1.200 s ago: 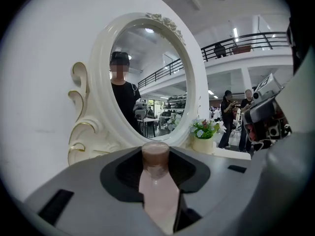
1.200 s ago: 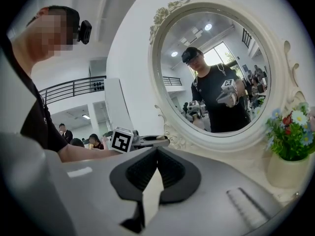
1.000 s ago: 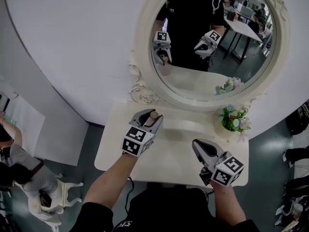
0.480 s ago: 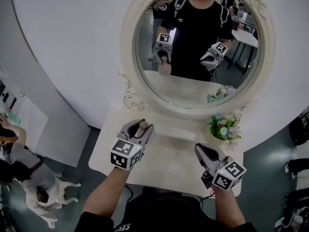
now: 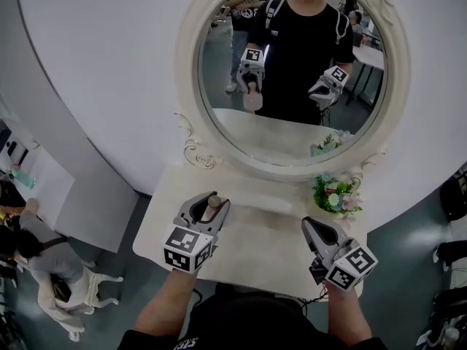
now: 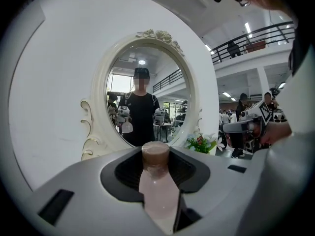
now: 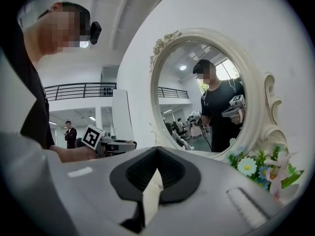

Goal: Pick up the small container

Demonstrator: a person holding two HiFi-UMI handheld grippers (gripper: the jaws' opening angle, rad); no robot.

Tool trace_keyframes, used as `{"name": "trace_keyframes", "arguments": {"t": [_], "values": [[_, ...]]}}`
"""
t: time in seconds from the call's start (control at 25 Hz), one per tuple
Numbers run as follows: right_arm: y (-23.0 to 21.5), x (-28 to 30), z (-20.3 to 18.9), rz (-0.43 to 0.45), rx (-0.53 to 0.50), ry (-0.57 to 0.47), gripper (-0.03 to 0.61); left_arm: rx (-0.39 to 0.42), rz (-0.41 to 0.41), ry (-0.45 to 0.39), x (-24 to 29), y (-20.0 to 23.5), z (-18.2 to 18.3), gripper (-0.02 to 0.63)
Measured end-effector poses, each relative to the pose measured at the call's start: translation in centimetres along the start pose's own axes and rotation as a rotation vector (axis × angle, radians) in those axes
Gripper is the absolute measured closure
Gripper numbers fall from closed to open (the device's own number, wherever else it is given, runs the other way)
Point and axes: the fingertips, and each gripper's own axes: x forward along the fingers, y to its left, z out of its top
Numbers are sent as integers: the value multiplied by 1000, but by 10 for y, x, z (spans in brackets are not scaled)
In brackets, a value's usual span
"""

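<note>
Black T-shirt [image 5: 248, 321], grey grippers [image 5: 211, 199] [image 5: 310, 224], black-white marker cubes [image 5: 187, 248]

One container [image 5: 213, 208]; one mirror [image 5: 292, 79]; one posy [image 5: 336, 194]

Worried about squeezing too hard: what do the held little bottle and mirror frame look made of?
The small container: plastic or frosted glass, pale pink, faint glint; its cap matte brown. The mirror frame: cream, painted wood or moulded resin, unclear which.

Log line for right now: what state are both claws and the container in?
left claw: shut on small pink bottle, over vanity table | right claw: shut, empty | pick: grasped
</note>
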Motion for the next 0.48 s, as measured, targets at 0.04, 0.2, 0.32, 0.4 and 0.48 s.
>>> {"name": "trace_keyframes", "arguments": {"t": [0.04, 0.2, 0.32, 0.4, 0.48], "values": [[0, 0, 2, 0, -3, -5, 569, 3, 4, -4, 0, 1, 2, 471], [0, 2, 13, 0, -19, -30, 569, 16, 10, -4, 4, 8, 9, 471], [-1, 4, 22, -4, -40, -45, 569, 31, 12, -4, 9, 14, 17, 471], [-3, 5, 25, -9, -56, -43, 569, 45, 7, -3, 12, 16, 21, 471], [-4, 6, 26, -13, -66, -39, 571, 49, 1, -4, 14, 16, 23, 471]]}}
